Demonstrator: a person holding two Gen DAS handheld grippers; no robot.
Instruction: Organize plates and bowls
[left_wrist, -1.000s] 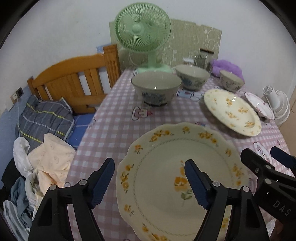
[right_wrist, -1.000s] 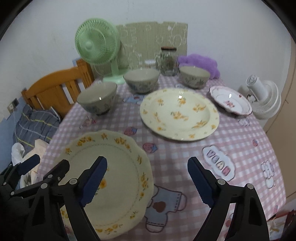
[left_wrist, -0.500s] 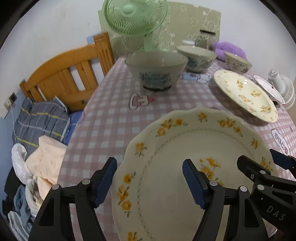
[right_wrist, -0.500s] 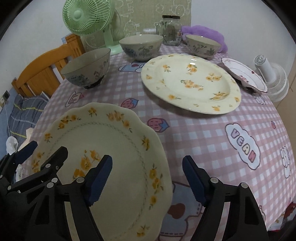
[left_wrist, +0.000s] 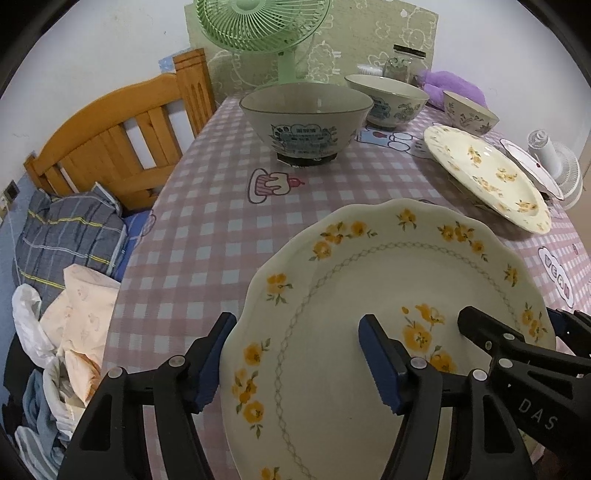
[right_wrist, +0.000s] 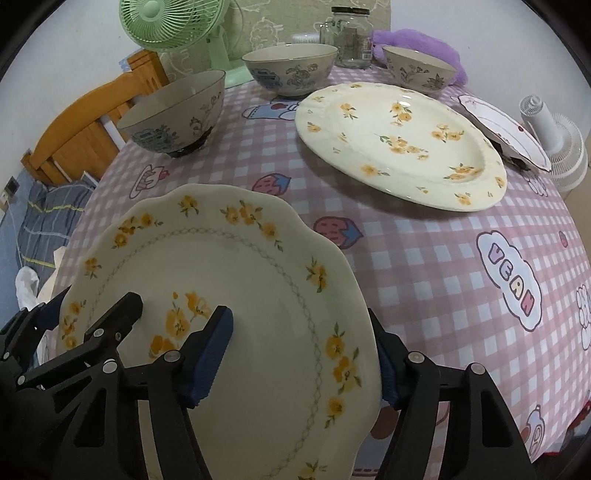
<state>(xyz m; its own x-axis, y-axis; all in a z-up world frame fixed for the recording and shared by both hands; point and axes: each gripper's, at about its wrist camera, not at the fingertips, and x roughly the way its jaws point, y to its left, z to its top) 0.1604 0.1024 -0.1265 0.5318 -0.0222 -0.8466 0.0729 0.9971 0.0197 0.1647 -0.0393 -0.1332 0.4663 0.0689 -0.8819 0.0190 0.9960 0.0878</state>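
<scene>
Straddling opposite edges of the scalloped plate (left_wrist: 369, 295), your two grippers both point steeply down at it. Your left gripper (left_wrist: 295, 354) has one blue pad outside the plate's left rim and the other over its inner face; its jaws are closing, with the rim between them and the pads not yet pressing on it. Your right gripper (right_wrist: 303, 354) mirrors that on the plate's right rim, one pad over the flowered centre and one partly hidden behind the edge, also closing and not yet clamped.

That plate sits at the near edge of the tabletop (right_wrist: 424, 266), on a pink checked cloth. Farther back lies a larger oval plate (right_wrist: 402, 144) with yellow flowers, and just beyond it a small pink-rimmed plate (right_wrist: 502, 129). Three bowls stand along the far side: a big bowl (left_wrist: 306, 122) at the left, a middle bowl (left_wrist: 388, 99) and a small bowl (left_wrist: 469, 114). Behind them are a green fan (left_wrist: 258, 22) and a glass jar (right_wrist: 349, 37).
</scene>
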